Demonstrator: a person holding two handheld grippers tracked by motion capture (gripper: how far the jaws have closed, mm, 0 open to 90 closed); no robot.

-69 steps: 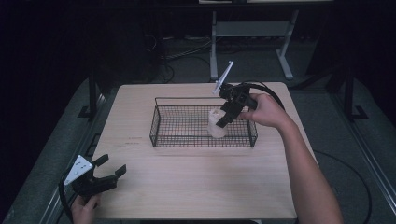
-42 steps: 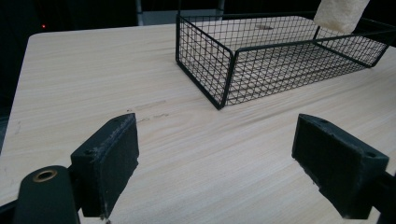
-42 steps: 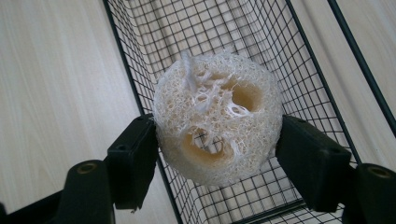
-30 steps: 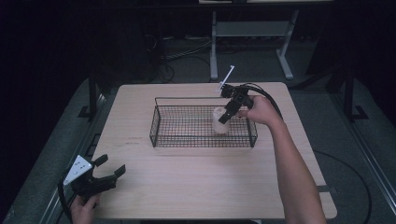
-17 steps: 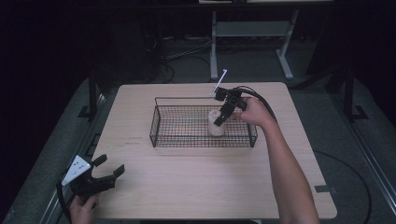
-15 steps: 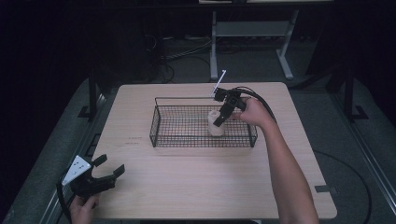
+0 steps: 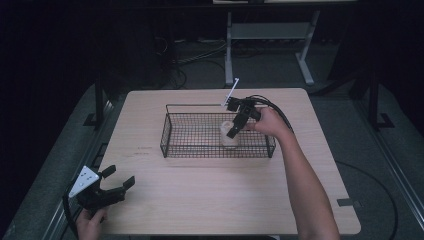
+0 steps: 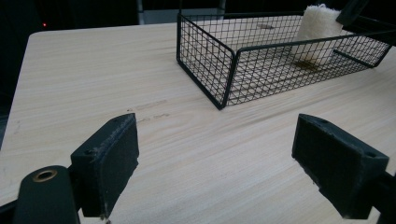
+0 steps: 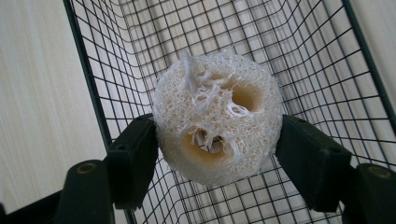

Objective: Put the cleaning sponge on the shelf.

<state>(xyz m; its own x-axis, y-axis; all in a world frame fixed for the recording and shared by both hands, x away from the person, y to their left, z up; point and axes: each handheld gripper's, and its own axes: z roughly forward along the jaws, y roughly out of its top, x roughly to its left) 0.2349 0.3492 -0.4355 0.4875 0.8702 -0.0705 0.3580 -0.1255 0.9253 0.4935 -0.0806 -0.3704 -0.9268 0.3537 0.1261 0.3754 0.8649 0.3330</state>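
Observation:
A pale loofah sponge (image 7: 229, 142) stands upright inside the black wire basket (image 7: 165, 136), toward its right end. My right gripper (image 7: 233, 131) reaches down into the basket from the right and is shut on the loofah (image 9: 217, 93), one pad on each side (image 9: 217, 128). In the left gripper view the loofah (image 8: 317, 32) has its lower end at or just above the basket (image 8: 205, 70) floor. My left gripper (image 7: 121, 175) rests at the table's front left corner, open with nothing between its jaws (image 8: 217, 126).
The basket sits at the middle back of the wooden table (image 7: 215, 200). The right gripper's cable (image 7: 272, 107) loops over the hand. A white metal stand (image 7: 265, 35) is on the floor behind the table.
The right gripper has sunk a little and shifted left with the loofah, deeper into the basket. The left gripper has stayed where it was.

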